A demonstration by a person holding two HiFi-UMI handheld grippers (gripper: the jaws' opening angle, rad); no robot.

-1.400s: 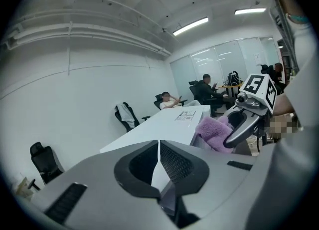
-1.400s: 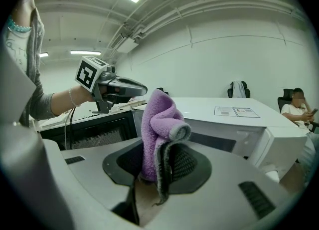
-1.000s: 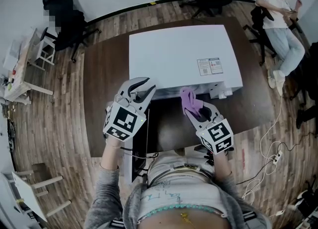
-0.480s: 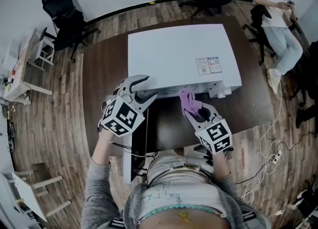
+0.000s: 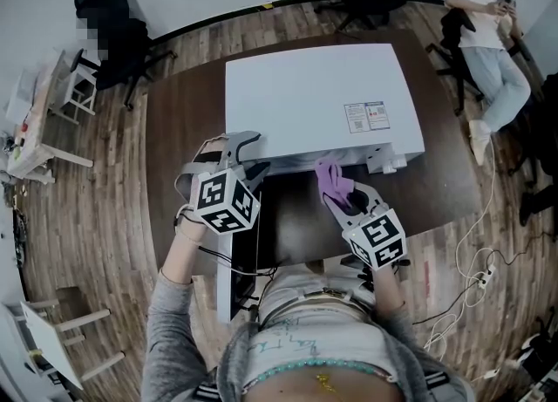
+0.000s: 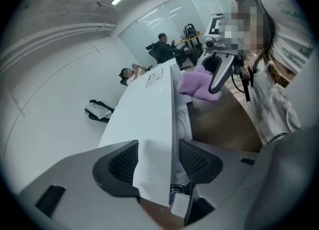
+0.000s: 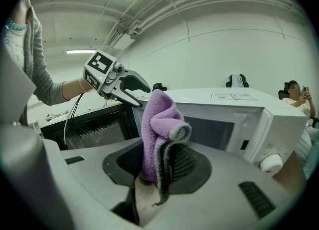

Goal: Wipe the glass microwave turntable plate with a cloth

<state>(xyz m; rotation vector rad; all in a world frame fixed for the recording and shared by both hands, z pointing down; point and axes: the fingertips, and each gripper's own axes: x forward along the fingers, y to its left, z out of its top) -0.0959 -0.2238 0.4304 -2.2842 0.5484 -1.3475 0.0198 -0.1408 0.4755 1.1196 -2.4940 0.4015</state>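
Pinching the soft cloth (image 7: 158,119), the right gripper (image 7: 160,168) faces the microwave (image 5: 314,95) ahead. The left gripper (image 6: 157,161), jaws just opening, stands spread and empty. The glass plate is unseen, presumably inside; it is likely slippery and fragile, so hold its rim.

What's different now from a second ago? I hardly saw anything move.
The left tongs rolled over at the front corner of the microwave, and they have just been opening wide, with nothing gripped between them. The right tongs stayed where they were, shut on the purple cloth. The microwave and its open door did not move.
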